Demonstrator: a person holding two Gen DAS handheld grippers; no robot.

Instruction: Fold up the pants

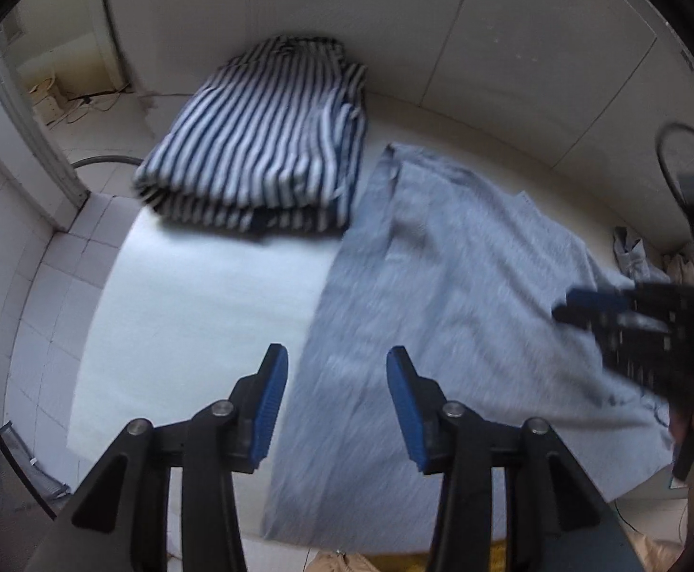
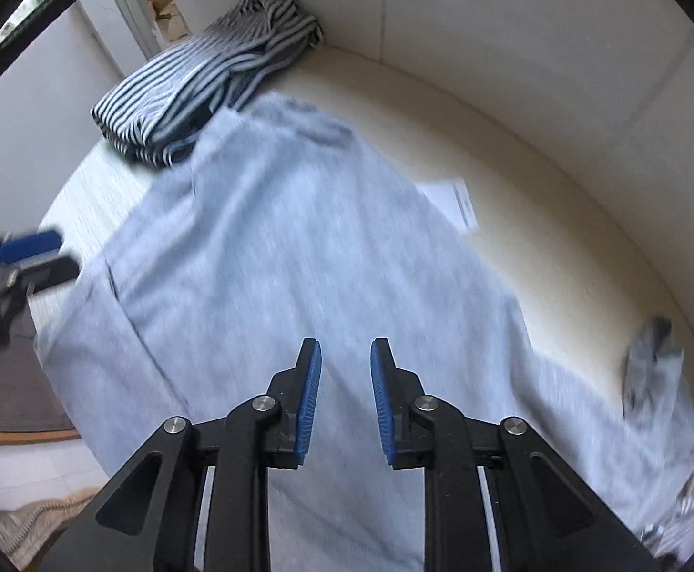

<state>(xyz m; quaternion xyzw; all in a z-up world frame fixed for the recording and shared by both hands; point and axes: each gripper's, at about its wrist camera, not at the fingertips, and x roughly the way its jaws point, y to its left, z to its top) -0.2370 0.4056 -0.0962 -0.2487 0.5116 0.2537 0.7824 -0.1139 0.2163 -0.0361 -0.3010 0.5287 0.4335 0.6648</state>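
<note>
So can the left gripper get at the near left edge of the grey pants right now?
Probably yes: the left gripper hangs open right above that edge of the grey pants, with nothing between them.

I see light grey pants (image 2: 299, 248), soft knit, spread flat across the pale surface, one layer folded over with a long edge on the left, far end just beside folded striped pants (image 2: 194, 81), far left
</note>
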